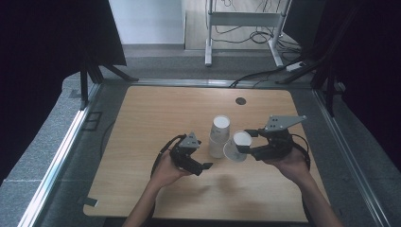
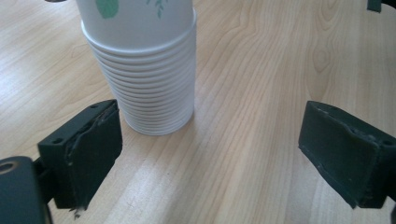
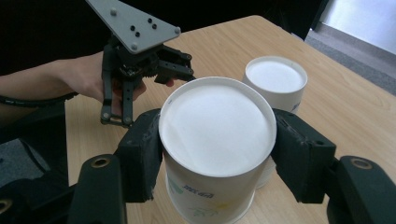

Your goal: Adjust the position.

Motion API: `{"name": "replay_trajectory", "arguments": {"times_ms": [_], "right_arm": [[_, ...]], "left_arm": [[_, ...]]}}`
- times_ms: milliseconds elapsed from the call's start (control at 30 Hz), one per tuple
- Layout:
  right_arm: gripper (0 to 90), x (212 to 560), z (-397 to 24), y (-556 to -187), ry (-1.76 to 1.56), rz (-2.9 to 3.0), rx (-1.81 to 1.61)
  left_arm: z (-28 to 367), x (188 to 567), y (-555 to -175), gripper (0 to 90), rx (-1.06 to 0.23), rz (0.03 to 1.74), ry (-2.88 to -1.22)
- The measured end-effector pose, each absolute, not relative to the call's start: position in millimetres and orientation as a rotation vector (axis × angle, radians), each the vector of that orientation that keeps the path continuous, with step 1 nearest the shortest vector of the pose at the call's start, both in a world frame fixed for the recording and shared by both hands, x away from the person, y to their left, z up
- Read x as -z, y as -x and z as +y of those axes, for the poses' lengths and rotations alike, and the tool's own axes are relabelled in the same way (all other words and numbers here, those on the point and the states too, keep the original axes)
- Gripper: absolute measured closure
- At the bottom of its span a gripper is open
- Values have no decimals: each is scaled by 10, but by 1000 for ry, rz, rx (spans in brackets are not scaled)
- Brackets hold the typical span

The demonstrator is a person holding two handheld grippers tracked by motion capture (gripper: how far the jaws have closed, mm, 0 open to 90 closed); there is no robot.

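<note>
A tall stack of upside-down white paper cups (image 1: 218, 137) stands near the middle of the wooden table (image 1: 142, 118). The stack (image 2: 144, 70) is just ahead and left of my left gripper (image 2: 210, 154), whose jaws are wide apart with nothing between them. My left gripper (image 1: 203, 158) sits low, left of the stack. My right gripper (image 1: 246, 142) is shut on a single paper cup (image 1: 238, 145), tilted and lifted just right of the stack. That cup (image 3: 217, 126) sits base-up between the right gripper (image 3: 217, 154) jaws, with the stack (image 3: 275, 77) behind and the left gripper (image 3: 140, 60) farther off.
A dark round grommet (image 1: 241, 100) sits in the table's far edge. A white desk frame (image 1: 246, 19) and cables (image 1: 265, 73) lie on the floor beyond. Metal rails (image 1: 61, 151) flank the table, and dark curtains hang on both sides.
</note>
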State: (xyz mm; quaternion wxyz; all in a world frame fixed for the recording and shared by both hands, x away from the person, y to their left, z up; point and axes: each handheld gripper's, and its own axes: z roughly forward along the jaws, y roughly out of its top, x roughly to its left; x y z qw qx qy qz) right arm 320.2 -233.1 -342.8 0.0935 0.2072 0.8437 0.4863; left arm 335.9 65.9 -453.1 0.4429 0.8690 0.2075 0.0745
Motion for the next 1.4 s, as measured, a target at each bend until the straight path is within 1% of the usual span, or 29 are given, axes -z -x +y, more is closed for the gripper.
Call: {"name": "replay_trajectory", "arguments": {"times_ms": [67,133,633,933,1400], "right_arm": [[370,3466,-2337,-3198,-619,2502,-1448],[370,3497,-2343,-3191,-620,2501,-1454],[370,3729,-2398,-3120,-637,2480,-1515],[370,3809,-2379,-3098,-629,2484,-1526],[370,3894,-2216,-3051,-570,2509,-1552]], "left_arm": [[663,4535,-3348,52,-176,517,-2148],[663,4544,-3334,26,-158,501,-2146],[566,4541,-3209,10,-118,447,-2119],[483,4565,-3163,19,-112,413,-2119],[388,4591,-3170,50,-91,375,-2102]]}}
